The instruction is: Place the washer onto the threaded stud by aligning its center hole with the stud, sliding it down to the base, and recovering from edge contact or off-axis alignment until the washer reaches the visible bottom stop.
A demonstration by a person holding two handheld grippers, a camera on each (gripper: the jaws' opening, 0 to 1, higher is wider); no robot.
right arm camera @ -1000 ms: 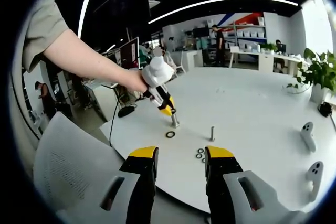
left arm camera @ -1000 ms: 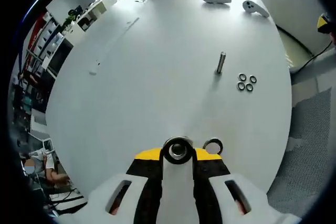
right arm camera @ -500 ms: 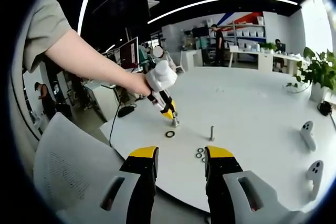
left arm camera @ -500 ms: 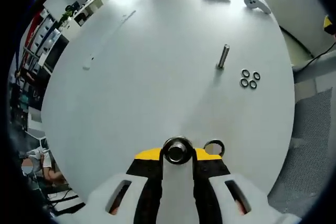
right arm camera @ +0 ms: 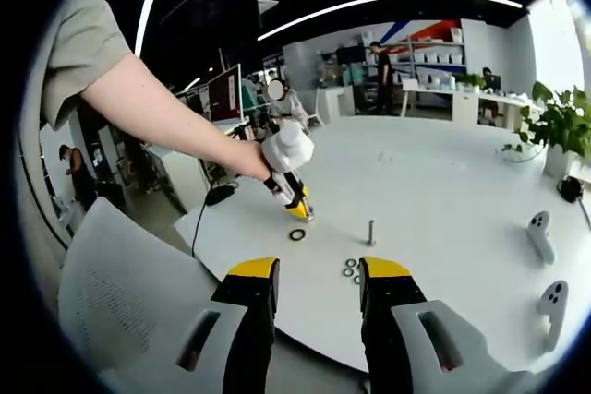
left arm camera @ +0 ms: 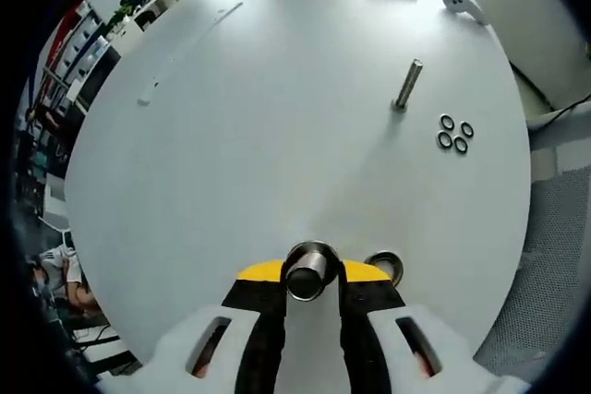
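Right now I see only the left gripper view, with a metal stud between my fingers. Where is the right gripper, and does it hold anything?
Observer: The right gripper is open and holds nothing. It hangs at the near edge of the table.
Operator: How does my left gripper stand, seen from there?
Observer: The left gripper leans to one side, tip down at the table and shut on the held stud. A person's hand grips it from above.
Operator: What lies closest to the right gripper?
Observer: The small washers lie just ahead of its fingers, with the free stud standing beyond them. The dark washer lies between that gripper and yours.
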